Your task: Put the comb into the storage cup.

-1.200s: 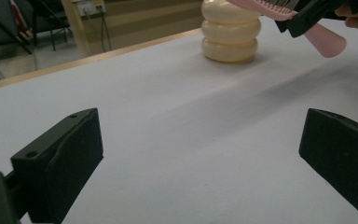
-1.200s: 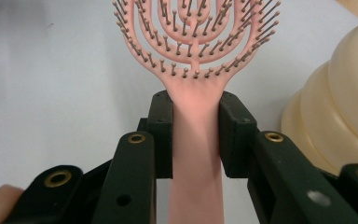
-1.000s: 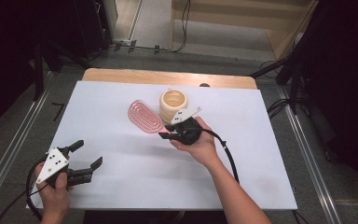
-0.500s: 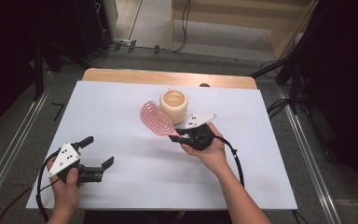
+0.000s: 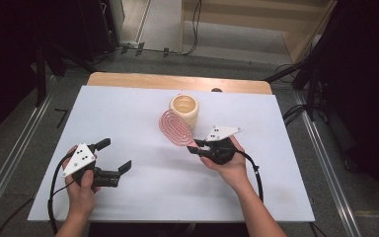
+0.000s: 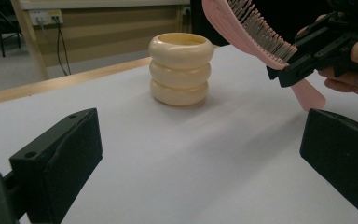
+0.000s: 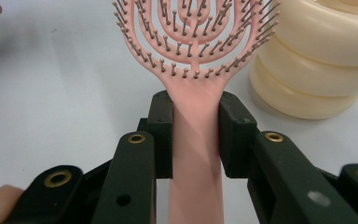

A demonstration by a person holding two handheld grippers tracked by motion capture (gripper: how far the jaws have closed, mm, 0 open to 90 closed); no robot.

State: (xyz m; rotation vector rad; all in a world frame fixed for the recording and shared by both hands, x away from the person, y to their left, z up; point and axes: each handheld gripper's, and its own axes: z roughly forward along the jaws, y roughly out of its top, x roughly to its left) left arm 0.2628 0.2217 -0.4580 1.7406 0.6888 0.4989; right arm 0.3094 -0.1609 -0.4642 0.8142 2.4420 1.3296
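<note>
Right hand-held gripper (image 5: 196, 146) is the one I have working: its jaws are clamped on the handle of the pink brush (image 5: 175, 128), as the right gripper view shows, with a black pad on either side of the flat stem just below the bristled head (image 7: 193, 32). From that grip the brush's long axis runs up and away toward the cup (image 5: 184, 109), the cream ribbed pot that I take as my landmark; the head hangs tilted in the air just in front of the cup and a little to its left in the high view, close to its wall but, as far as I can tell, not touching it. The cup's mouth is open and upward, so I judge the coming move turns on lifting the head over the rim and standing the brush more upright. My right hand is far nearer the cup than the left. Left hand-held gripper (image 5: 113, 161) sits well off from the cup, toward the near left of the bench (image 5: 128, 103), jaws spread wide with nothing between them; they have just been opening. In its own view the cup stands ahead across bare white surface. Beyond the cup lie a wooden edge, grey floor and cables.
</note>
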